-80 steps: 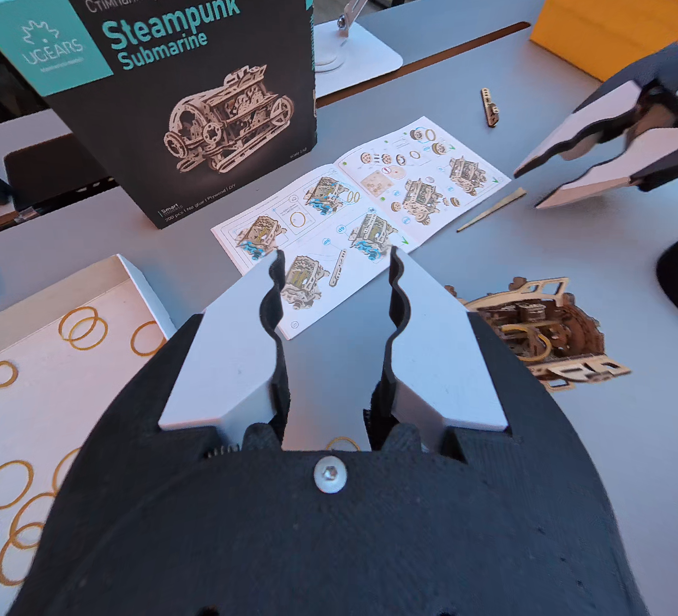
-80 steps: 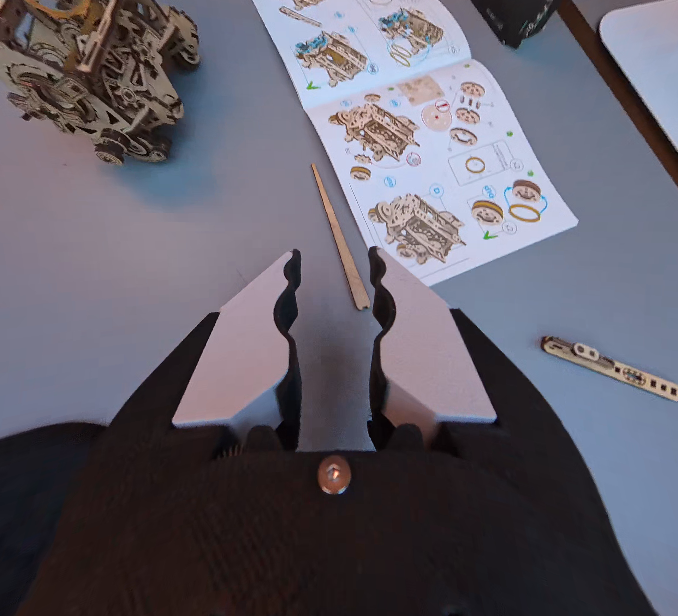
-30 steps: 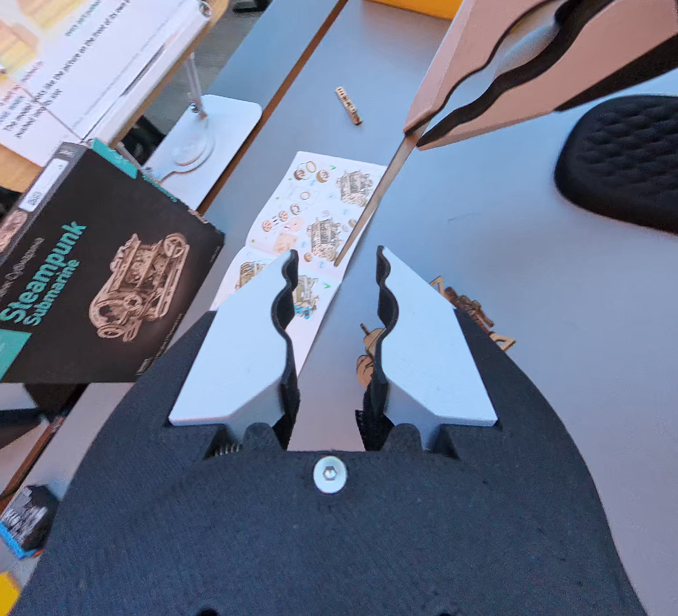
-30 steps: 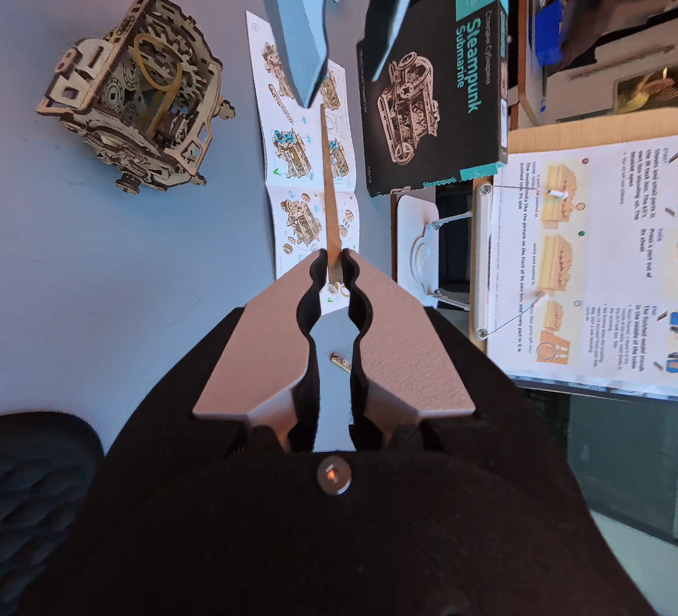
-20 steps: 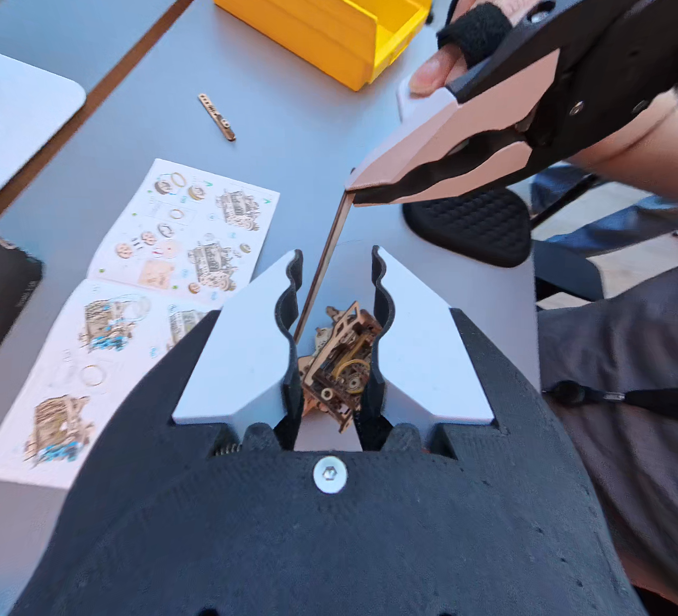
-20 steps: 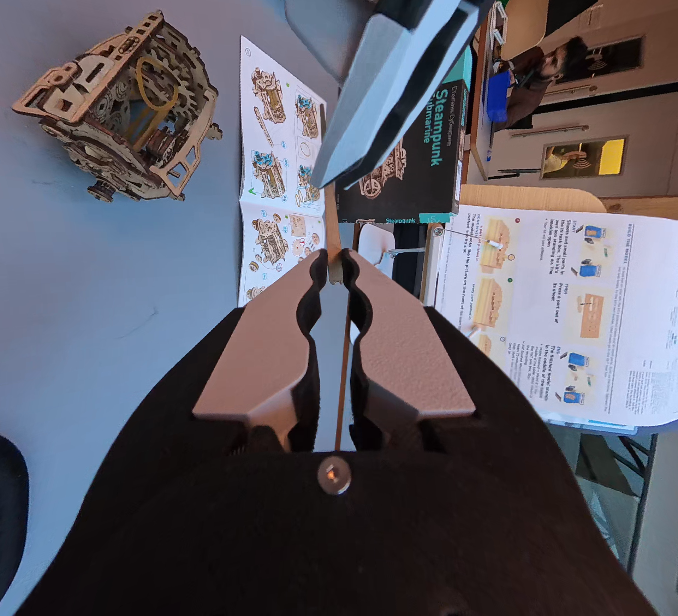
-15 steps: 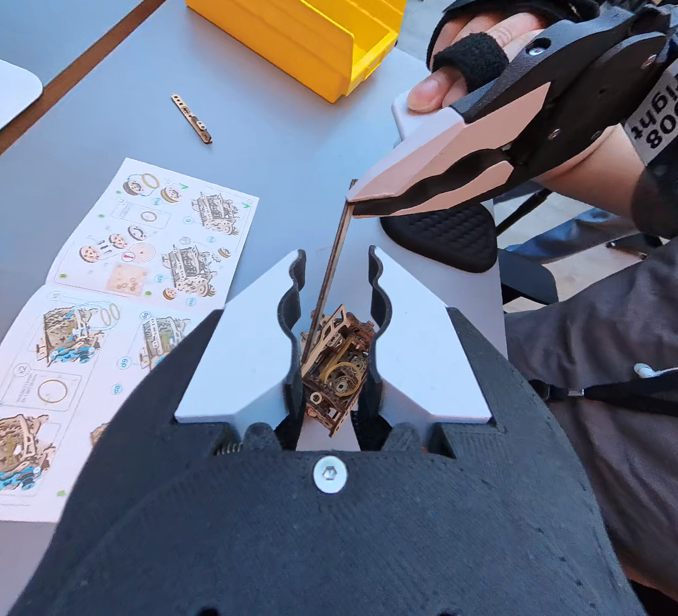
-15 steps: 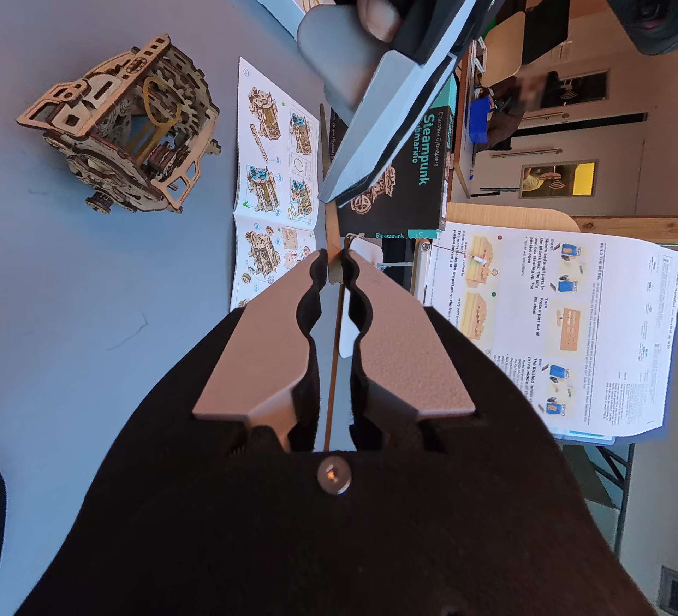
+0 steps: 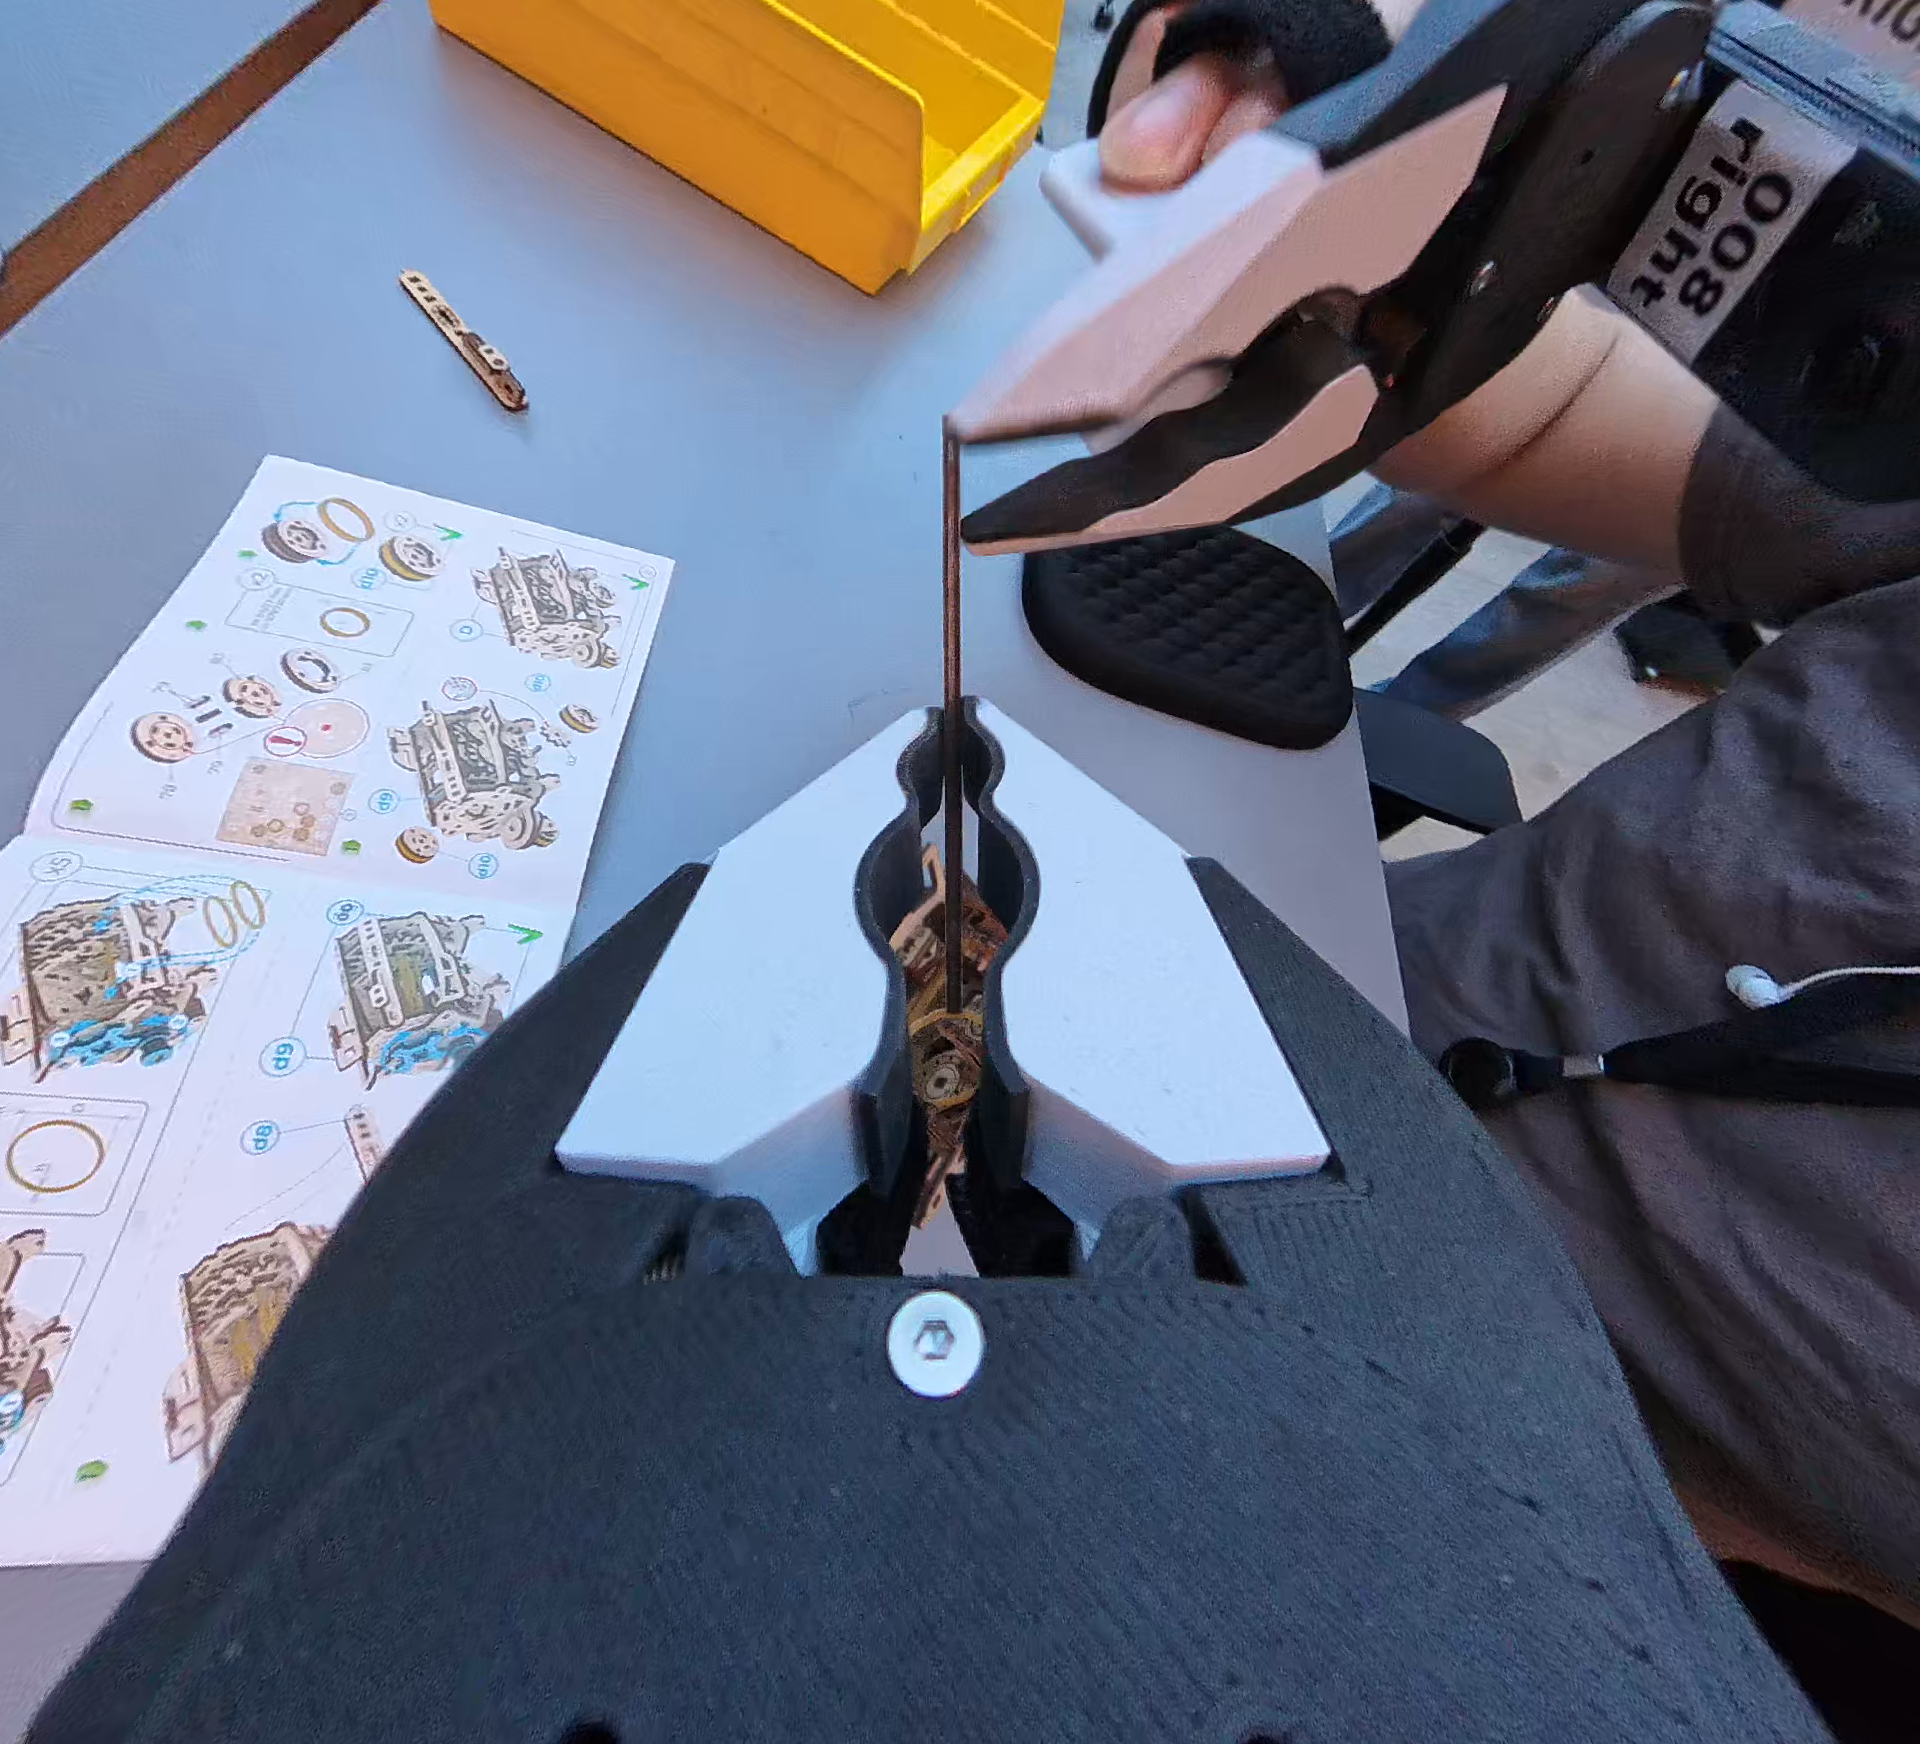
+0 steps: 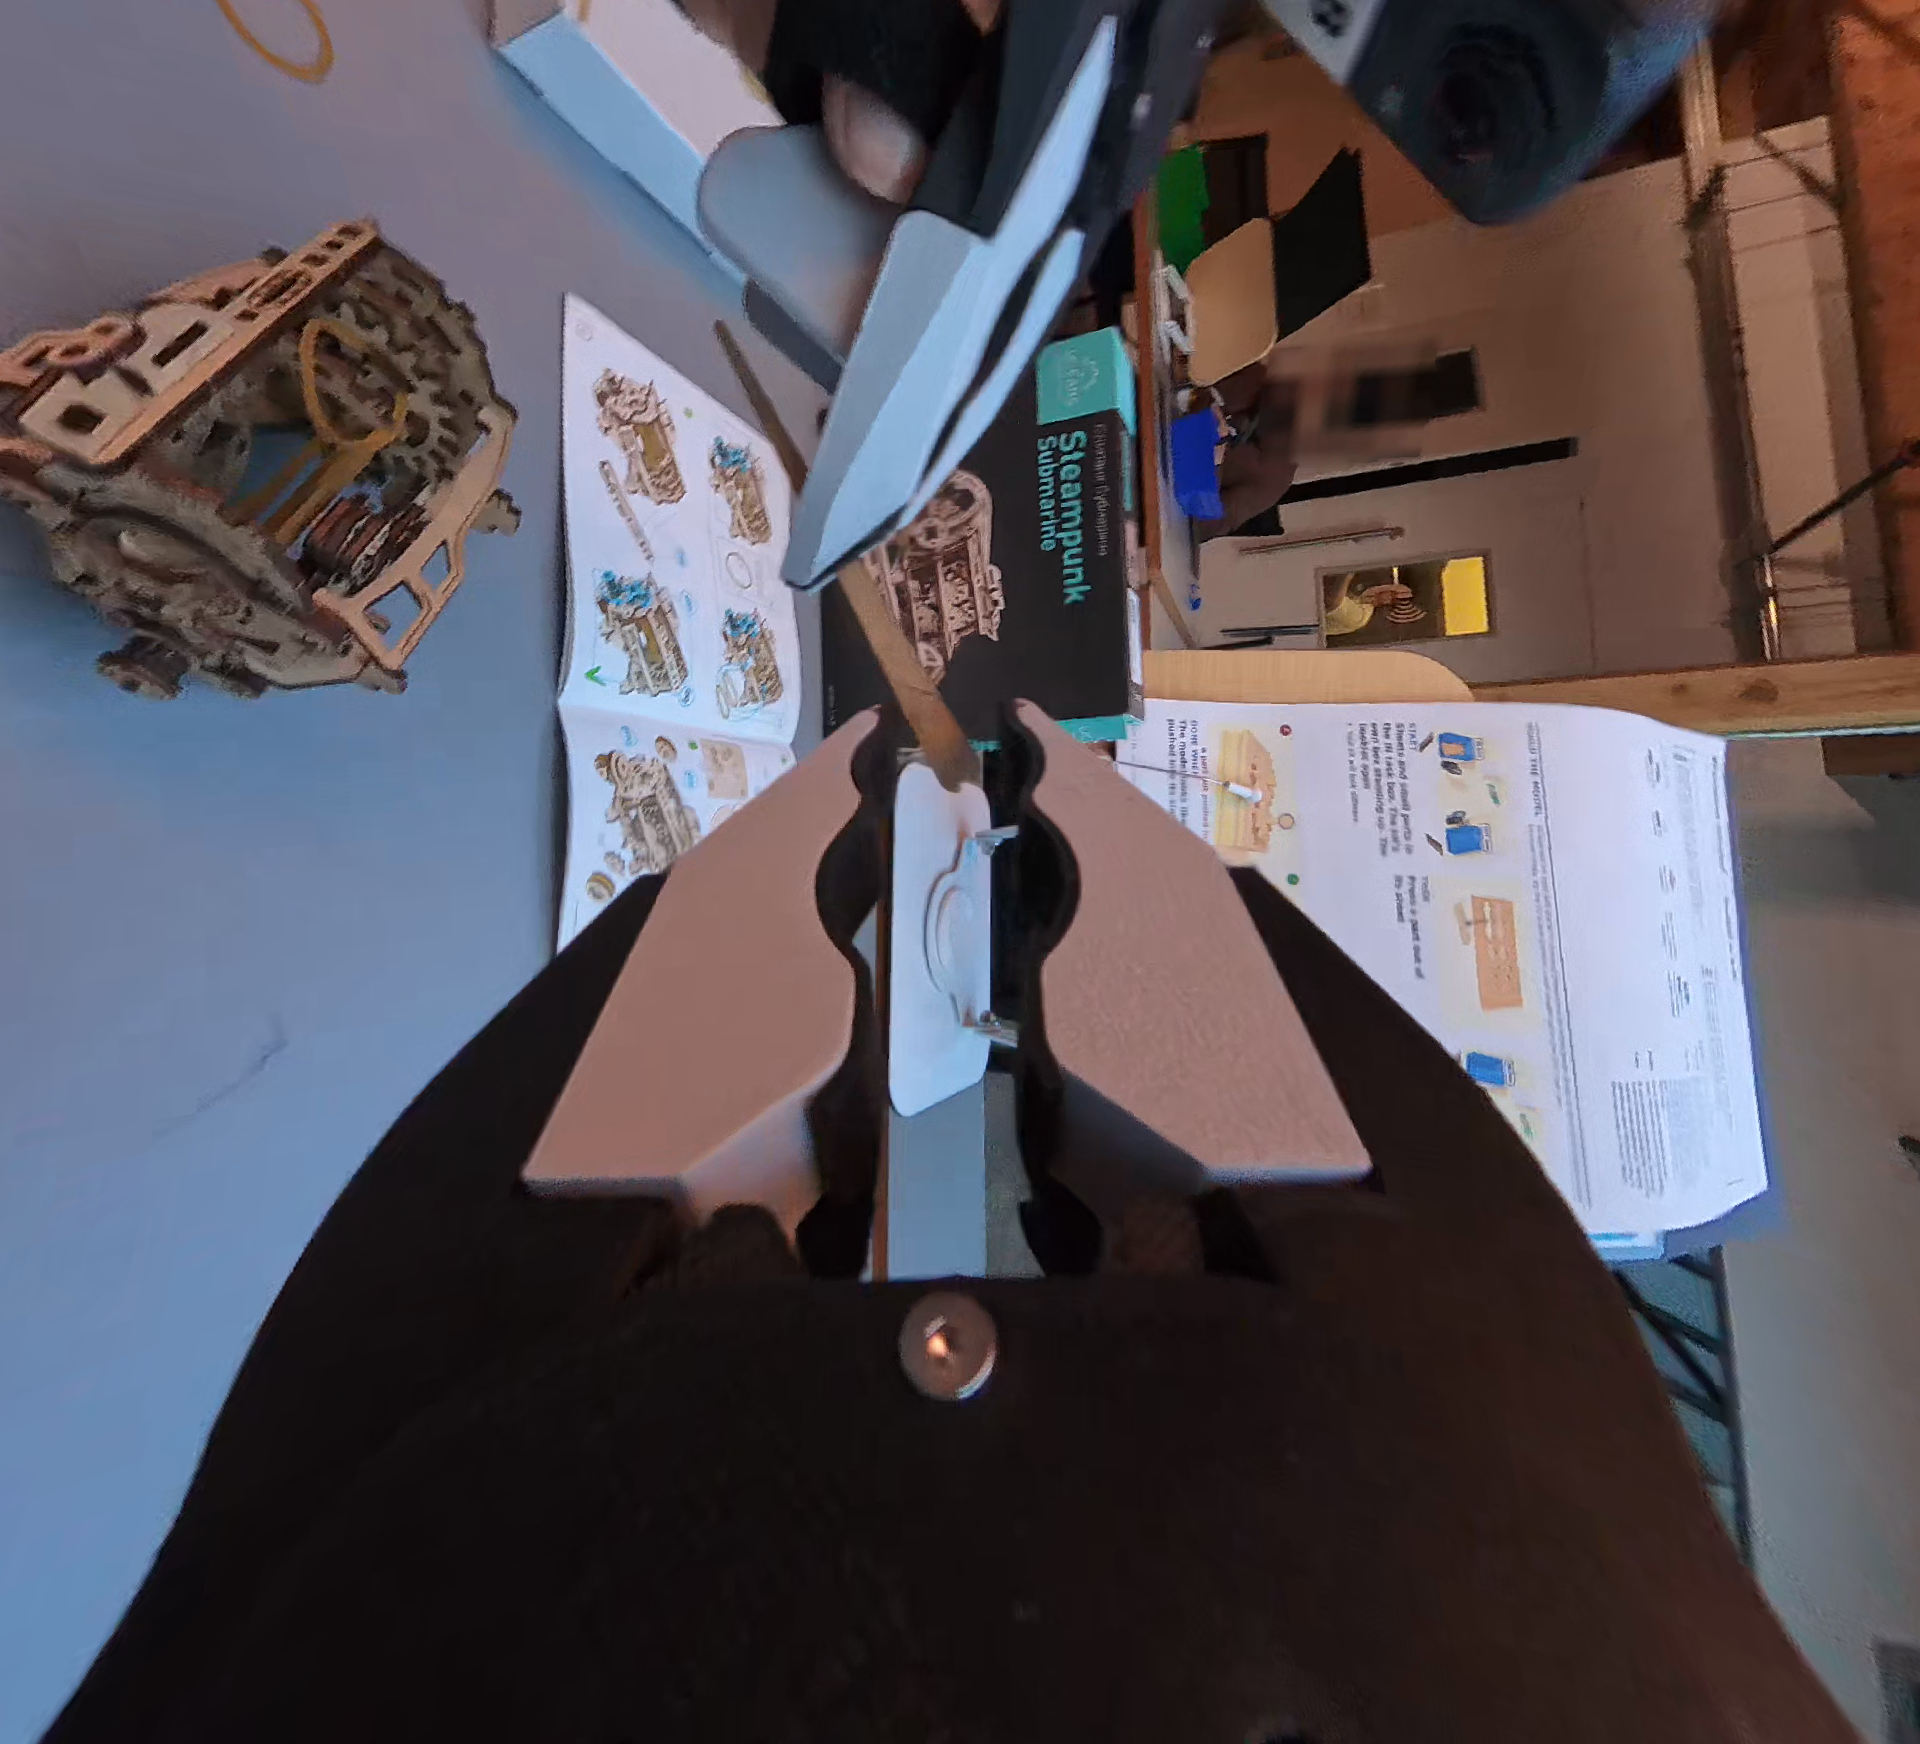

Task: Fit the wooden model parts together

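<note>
The left hand-held gripper (image 9: 951, 738) has clenched on the wooden stick (image 9: 951, 614); the right hand-held gripper (image 10: 940, 738) has released it; fitting into the wooden model (image 10: 239, 468) on the desk (image 9: 665, 406) remains.

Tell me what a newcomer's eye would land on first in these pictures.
First, the thin wooden stick, upright at the centre of the left wrist view: the left gripper pinches its lower part, and its top sits between the open jaws of the right gripper. Next come the gear-filled wooden model at the left of the right wrist view and the yellow bin at the top of the left wrist view.
</note>
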`<move>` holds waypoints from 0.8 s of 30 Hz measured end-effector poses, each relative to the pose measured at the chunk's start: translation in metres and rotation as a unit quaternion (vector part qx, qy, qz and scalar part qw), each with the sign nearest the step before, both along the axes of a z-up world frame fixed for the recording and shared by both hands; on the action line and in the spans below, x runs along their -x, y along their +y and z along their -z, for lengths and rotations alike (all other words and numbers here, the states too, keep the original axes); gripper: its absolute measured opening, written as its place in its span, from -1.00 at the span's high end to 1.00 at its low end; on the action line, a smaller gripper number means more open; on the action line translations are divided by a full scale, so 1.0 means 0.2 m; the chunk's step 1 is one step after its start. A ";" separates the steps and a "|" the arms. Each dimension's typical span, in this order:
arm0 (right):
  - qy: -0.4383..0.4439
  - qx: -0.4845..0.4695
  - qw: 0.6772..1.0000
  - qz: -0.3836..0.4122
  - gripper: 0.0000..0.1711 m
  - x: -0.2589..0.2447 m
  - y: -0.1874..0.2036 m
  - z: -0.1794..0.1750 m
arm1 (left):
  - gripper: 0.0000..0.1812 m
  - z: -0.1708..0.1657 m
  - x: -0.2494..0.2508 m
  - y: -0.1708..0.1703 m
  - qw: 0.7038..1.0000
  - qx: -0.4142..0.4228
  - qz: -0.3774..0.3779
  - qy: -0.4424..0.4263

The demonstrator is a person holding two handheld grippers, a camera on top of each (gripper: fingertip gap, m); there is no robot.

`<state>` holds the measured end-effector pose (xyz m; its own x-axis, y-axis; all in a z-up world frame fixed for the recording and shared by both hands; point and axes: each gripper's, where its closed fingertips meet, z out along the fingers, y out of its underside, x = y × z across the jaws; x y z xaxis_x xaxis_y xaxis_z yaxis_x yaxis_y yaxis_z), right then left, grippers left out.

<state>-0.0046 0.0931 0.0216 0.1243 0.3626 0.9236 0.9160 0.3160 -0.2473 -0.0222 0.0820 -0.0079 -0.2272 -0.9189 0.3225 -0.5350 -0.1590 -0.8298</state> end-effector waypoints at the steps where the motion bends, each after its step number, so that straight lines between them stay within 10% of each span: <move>1: 0.038 -0.003 0.999 0.002 0.63 -0.02 0.00 -0.04 | 1.00 -0.01 0.00 0.01 1.000 -0.006 -0.010 -0.010; 4: 0.257 0.087 0.962 -0.025 0.46 -0.07 -0.05 -0.16 | 1.00 -0.05 0.03 0.01 0.998 -0.035 -0.019 -0.043; 9: 0.464 0.386 0.784 -0.145 0.45 0.05 -0.10 -0.05 | 1.00 -0.08 0.04 -0.05 0.995 -0.085 0.010 -0.050; 18: 0.400 0.408 0.806 -0.153 0.97 0.17 -0.11 0.03 | 1.00 -0.07 0.05 -0.10 0.994 -0.100 0.035 -0.022; 24: 0.432 0.416 0.784 -0.158 0.87 0.17 -0.10 0.01 | 1.00 -0.06 0.05 -0.10 0.994 -0.104 0.038 -0.020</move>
